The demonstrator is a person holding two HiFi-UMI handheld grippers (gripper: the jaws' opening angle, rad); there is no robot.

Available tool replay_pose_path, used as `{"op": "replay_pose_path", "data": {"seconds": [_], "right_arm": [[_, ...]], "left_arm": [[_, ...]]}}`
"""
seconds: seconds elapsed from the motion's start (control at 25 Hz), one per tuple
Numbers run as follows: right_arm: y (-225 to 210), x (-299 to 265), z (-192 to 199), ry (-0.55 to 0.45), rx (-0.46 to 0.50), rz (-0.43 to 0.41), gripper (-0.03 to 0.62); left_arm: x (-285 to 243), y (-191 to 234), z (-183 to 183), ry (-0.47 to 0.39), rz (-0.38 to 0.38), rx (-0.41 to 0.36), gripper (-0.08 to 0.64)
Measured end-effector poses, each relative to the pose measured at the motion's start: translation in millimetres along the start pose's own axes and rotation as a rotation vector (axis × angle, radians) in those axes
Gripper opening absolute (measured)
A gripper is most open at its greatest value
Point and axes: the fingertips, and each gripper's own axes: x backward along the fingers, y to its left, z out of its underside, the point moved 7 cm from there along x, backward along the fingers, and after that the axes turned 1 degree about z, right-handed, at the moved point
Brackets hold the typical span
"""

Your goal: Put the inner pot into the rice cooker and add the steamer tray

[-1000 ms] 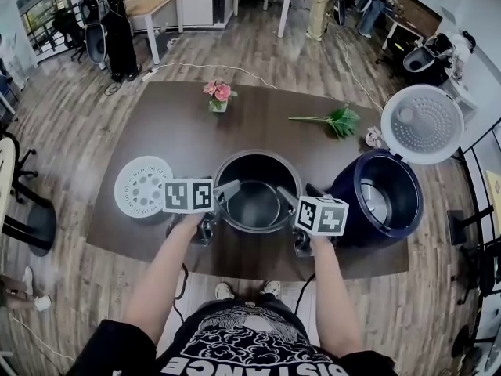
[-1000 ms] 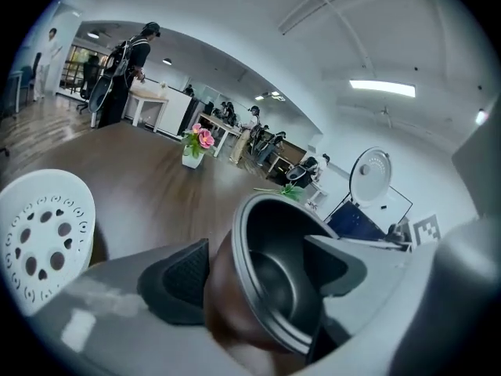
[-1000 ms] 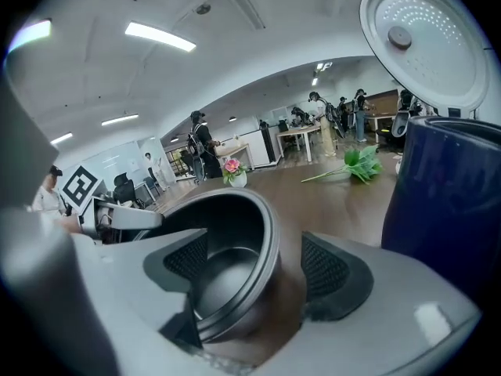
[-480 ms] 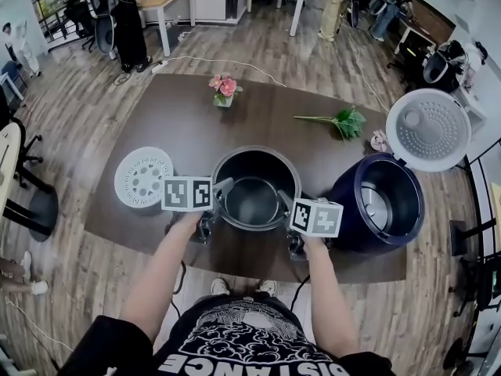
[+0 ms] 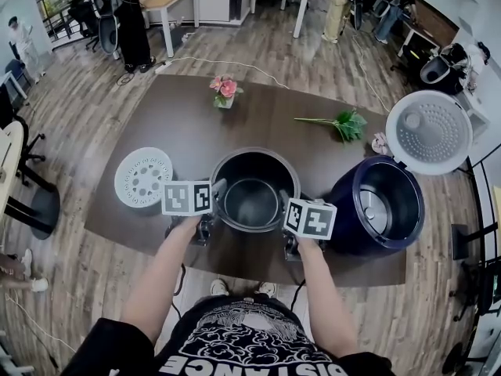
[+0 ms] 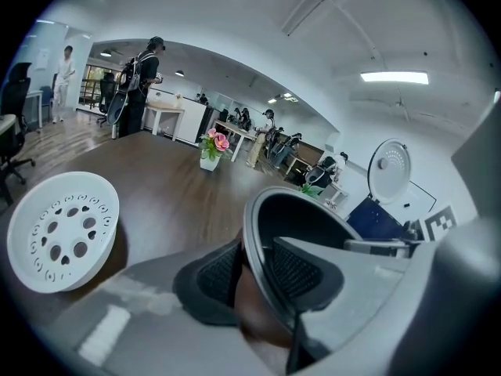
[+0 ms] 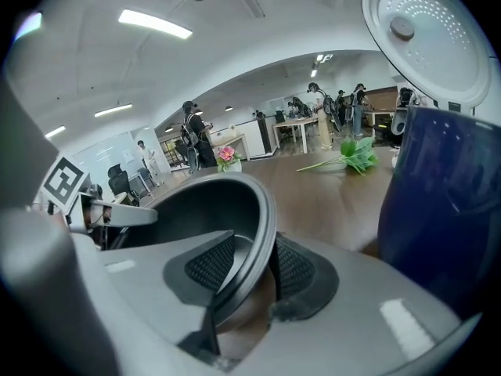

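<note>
The dark metal inner pot (image 5: 254, 153) stands on the brown table (image 5: 180, 131), in front of me. My left gripper (image 5: 217, 194) straddles its left rim and my right gripper (image 5: 283, 206) its right rim. Both pairs of jaws are closing. In the left gripper view the left gripper (image 6: 249, 269) has one pad outside and one inside the pot's (image 6: 301, 218) wall, tight against it. The right gripper (image 7: 250, 269) pinches the pot's (image 7: 211, 206) rim the same way. The white perforated steamer tray (image 5: 143, 180) (image 6: 59, 229) lies to the left. The navy rice cooker (image 5: 344, 210) (image 7: 442, 202) stands to the right, lid (image 5: 427, 131) raised.
A small vase of pink flowers (image 5: 224, 91) and a green sprig (image 5: 340, 121) lie at the table's far side. A small pale object (image 5: 379, 141) sits by the cooker's lid. Chairs, desks and people stand on the wooden floor beyond.
Both grippers' jaws have narrowed from wide apart to tight on the pot's rim. The right gripper's cube has shifted slightly left. The pot stays where it was.
</note>
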Motion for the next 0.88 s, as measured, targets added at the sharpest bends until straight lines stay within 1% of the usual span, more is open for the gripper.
{"op": "replay_pose_path", "data": {"seconds": [0.08,0.2,0.36,0.56,0.88], "right_arm": [[-1,3,-3,-0.012,-0.009,0.012,0.126],[-1,11,-14,-0.056,-0.01,0.021,0.103],[-2,24,-34,-0.112,-0.012,0.023,0.094],[-8,45,-59,-0.191,-0.017,0.031,0.092],[-24,97,-104,-0.333,-0.011,0.078,0.094]], "left_arm": [[3,-2,-1,-0.009,-0.008,-0.009,0.123],[10,-9,-10,-0.037,-0.012,-0.038,0.11],[18,-22,-31,-0.1,0.011,-0.06,0.101],[21,-42,-56,-0.17,0.06,-0.073,0.089],[31,-94,-105,-0.275,0.171,-0.143,0.087]]}}
